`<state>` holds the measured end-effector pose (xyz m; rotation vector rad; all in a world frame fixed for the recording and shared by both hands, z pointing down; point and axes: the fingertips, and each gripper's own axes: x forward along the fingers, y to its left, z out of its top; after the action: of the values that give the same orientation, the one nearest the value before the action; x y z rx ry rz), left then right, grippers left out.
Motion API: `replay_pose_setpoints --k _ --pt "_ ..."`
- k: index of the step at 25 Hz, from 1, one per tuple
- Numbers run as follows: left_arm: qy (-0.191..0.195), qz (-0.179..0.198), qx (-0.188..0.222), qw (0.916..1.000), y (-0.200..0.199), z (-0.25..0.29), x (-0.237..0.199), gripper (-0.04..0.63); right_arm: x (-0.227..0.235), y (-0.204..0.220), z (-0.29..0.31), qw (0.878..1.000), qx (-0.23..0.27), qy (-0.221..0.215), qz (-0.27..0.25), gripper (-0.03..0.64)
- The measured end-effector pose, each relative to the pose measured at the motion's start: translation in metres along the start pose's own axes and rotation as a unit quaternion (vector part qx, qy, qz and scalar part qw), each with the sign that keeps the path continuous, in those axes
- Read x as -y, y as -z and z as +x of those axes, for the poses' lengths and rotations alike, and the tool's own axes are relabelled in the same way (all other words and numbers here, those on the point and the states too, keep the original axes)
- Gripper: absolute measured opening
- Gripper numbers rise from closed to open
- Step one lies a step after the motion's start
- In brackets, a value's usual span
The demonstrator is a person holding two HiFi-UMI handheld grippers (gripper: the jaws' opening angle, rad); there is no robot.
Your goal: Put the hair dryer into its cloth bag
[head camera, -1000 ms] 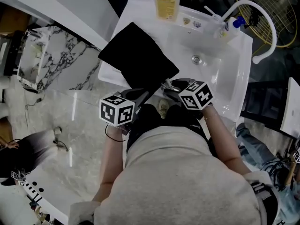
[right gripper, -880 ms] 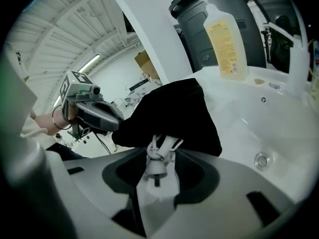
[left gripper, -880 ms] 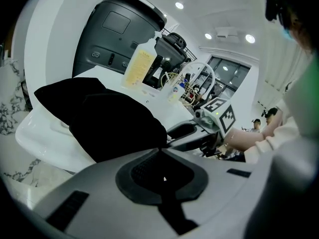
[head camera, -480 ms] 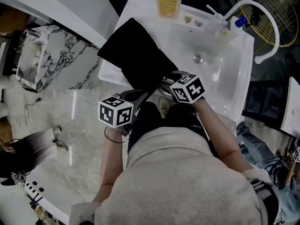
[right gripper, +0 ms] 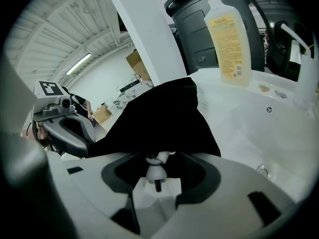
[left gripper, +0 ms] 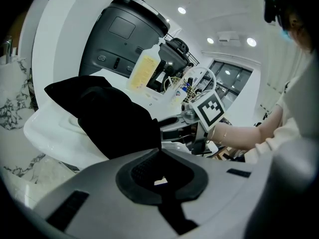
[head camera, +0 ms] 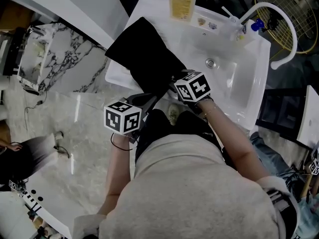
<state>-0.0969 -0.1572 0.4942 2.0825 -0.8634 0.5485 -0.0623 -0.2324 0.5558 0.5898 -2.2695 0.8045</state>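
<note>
The black cloth bag (head camera: 144, 59) lies over the left rim of the white sink (head camera: 249, 73). Its near edge runs into the tips of my left gripper (head camera: 148, 100), which is shut on that edge (left gripper: 149, 141). My right gripper (head camera: 173, 85) is at the bag's mouth, just right of the left one. A small white knobbed part of the hair dryer (right gripper: 157, 169) shows between its jaws, narrower than the gap, below the dark cloth (right gripper: 159, 118). These jaws have just been opening. The bag hides the rest of the dryer.
A yellow soap bottle (head camera: 182, 1) stands on the sink's far rim, with a curved white faucet (head camera: 279, 24) at the right. The drain (head camera: 210, 62) is in the basin. A dark grey bin (left gripper: 124, 34) stands behind the sink. Marble floor lies left.
My right gripper has moved left along the sink's near rim, up to the bag's mouth. The left gripper and the bag stay where they were.
</note>
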Motion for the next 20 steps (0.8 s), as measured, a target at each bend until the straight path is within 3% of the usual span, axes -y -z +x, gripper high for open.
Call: replay_pose_setpoints --k 7,15,20 --pt "0.000 0.002 0.002 1.0000 -0.002 -0.001 -0.002 0.012 0.009 -0.014 -0.006 0.997 0.026 0.008 0.074 0.187" --pt "-0.015 -0.003 0.016 0.9998 -0.006 -0.002 -0.010 0.012 0.017 -0.014 -0.007 0.996 0.017 0.038 0.072 0.210" --pt "-0.026 0.023 0.015 0.9993 -0.008 -0.004 -0.008 0.014 0.007 -0.013 -0.017 0.997 0.041 0.009 0.072 0.241"
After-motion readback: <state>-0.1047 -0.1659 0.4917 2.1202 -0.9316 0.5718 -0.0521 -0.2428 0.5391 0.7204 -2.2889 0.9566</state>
